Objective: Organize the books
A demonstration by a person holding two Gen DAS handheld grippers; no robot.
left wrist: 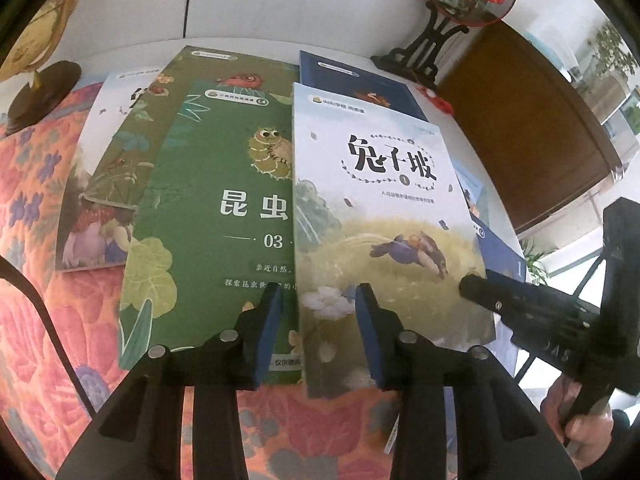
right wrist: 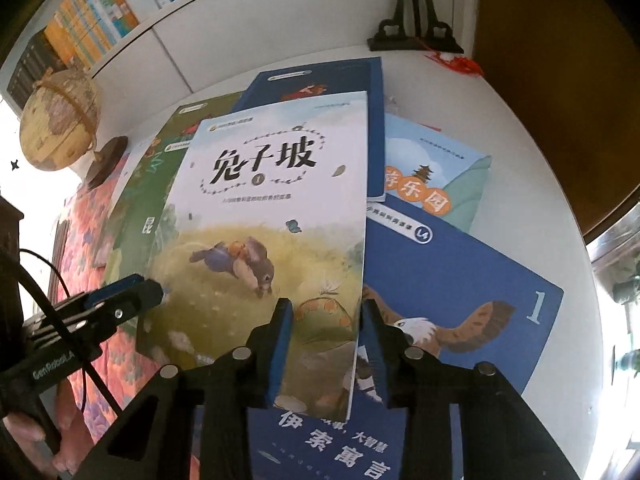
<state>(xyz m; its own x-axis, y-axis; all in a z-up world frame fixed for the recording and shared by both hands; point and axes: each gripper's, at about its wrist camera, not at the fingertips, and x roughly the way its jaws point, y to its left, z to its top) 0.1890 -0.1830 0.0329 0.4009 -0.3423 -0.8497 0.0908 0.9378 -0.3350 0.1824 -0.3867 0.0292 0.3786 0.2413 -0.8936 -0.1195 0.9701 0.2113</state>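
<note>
A white rabbit book [left wrist: 384,216] is gripped at both lower edges by the two grippers.

The left gripper [left wrist: 318,332] is seen straddling the book's left edge, its blue pads [left wrist: 272,332] closed in on the cover, and the right gripper [right wrist: 326,344] is clamped in the same way across the book's right edge. The rabbit book is held tilted above a spread of other books: a green insect book [left wrist: 208,216] lies just to its left, a dark blue book [right wrist: 320,80] is partly covered behind it, and a blue eagle book [right wrist: 460,292] lies to its right on the white table [right wrist: 560,208]. A floral cloth [left wrist: 40,280] is spread on the left, with a globe [right wrist: 60,120] behind it.
</note>
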